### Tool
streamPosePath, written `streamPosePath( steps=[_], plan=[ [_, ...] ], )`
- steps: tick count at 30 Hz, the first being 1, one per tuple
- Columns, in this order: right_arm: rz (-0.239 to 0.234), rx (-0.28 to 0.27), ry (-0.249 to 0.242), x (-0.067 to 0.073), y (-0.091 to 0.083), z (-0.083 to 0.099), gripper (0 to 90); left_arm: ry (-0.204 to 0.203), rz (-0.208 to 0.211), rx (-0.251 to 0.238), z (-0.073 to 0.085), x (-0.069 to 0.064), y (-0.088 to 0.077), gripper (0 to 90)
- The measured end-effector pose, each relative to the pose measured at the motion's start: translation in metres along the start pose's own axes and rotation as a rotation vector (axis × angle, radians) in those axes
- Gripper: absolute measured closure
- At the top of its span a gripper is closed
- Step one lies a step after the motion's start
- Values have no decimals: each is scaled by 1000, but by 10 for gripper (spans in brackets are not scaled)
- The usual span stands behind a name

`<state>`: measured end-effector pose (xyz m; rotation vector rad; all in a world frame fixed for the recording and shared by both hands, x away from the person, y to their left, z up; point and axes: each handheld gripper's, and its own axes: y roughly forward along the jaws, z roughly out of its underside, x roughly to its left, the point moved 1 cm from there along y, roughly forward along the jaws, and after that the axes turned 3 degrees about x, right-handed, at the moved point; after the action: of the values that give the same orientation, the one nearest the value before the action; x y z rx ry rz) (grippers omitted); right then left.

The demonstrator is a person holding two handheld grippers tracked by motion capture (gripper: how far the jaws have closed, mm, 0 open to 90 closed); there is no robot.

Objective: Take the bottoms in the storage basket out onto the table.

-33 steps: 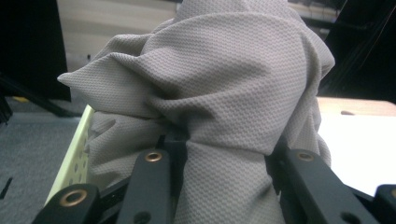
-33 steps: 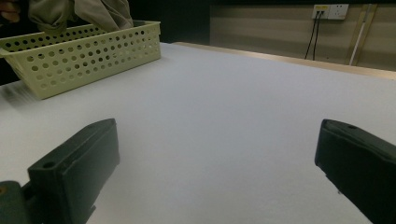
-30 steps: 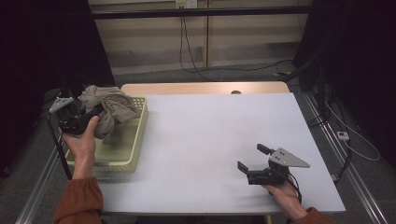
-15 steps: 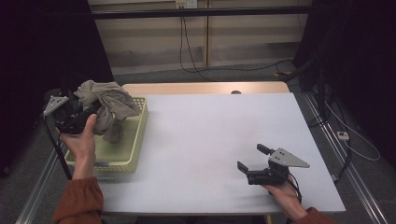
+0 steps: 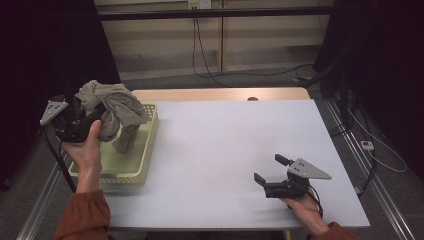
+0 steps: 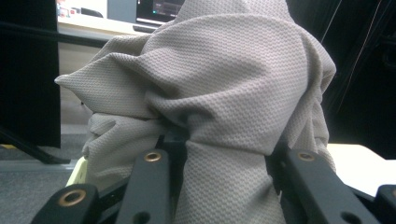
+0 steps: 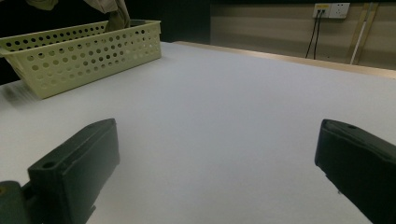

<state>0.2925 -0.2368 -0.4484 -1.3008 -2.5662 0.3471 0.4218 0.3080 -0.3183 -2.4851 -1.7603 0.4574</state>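
Note:
A crumpled grey-beige cloth (image 5: pixel 114 110) hangs bunched above a pale yellow perforated basket (image 5: pixel 144 157) at the table's left edge, its lower end still down inside the basket. My left gripper (image 5: pixel 98 119) is shut on the cloth; in the left gripper view the fabric (image 6: pixel 224 107) is squeezed between both black jaws. My right gripper (image 5: pixel 271 168) rests on the white table near the front right, jaws wide open with nothing between them. Through the right gripper view the basket (image 7: pixel 88 53) stands far off with the cloth (image 7: pixel 114 11) dangling into it.
The white table (image 5: pixel 225 145) stretches between basket and right gripper. A wooden strip (image 5: pixel 220 94) runs along its far edge. Metal rails (image 5: pixel 385 210) flank the table sides, and cables (image 5: pixel 210 65) lie on the floor beyond.
The left hand has lifted the cloth slightly higher and a little leftward out of the basket. The right gripper has stayed put.

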Motion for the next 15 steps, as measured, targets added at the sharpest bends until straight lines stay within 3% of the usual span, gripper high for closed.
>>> streamPosePath(
  steps=[15],
  plan=[
    [-2,-1,-1,0,0,0,0,11,7,-57,-13,-8,-12,648]
  ],
)
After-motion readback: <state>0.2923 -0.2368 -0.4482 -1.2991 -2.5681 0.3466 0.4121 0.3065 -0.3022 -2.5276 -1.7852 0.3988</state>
